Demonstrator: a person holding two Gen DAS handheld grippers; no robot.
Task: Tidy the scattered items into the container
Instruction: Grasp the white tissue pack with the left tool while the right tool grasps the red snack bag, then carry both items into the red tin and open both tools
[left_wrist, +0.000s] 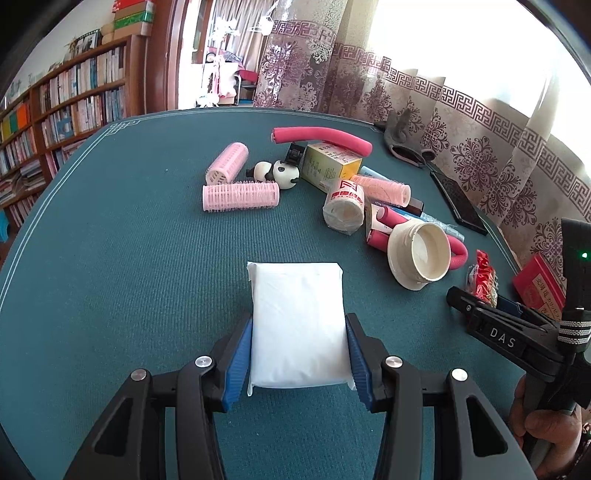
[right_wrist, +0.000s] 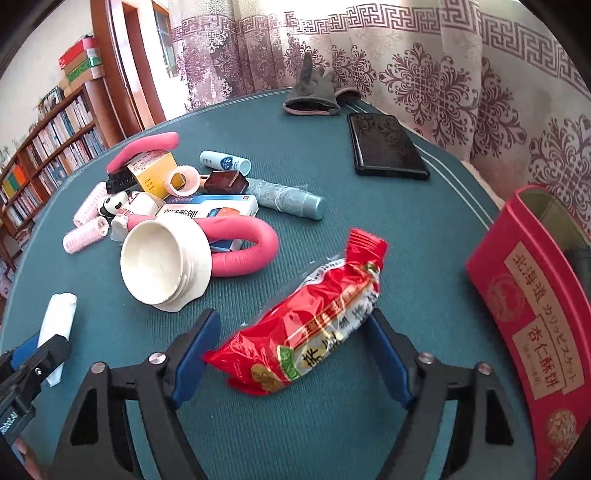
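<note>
My left gripper (left_wrist: 299, 319) is shut on a white soft packet (left_wrist: 295, 288), its blue pads pressing both long sides just above the green table mat (left_wrist: 129, 277). The same packet (right_wrist: 57, 314) shows at the lower left of the right wrist view. A red snack packet (right_wrist: 317, 317) lies slantwise on the mat between the fingers of my right gripper (right_wrist: 291, 317), which stands open; the left pad (right_wrist: 194, 350) is clear of the wrapper. The container, an open red tin (right_wrist: 524, 295), stands at the right, close to the right finger.
A pile lies beyond: a cream plastic cap (right_wrist: 162, 262), bent pink foam rods (right_wrist: 251, 243), pink hair rollers (left_wrist: 240, 195), a panda toy (left_wrist: 280, 171), a yellow box (left_wrist: 328, 164), and a silver tube (right_wrist: 291, 201). A black phone (right_wrist: 388, 147) and grey glove (right_wrist: 314, 96) sit by the curtain.
</note>
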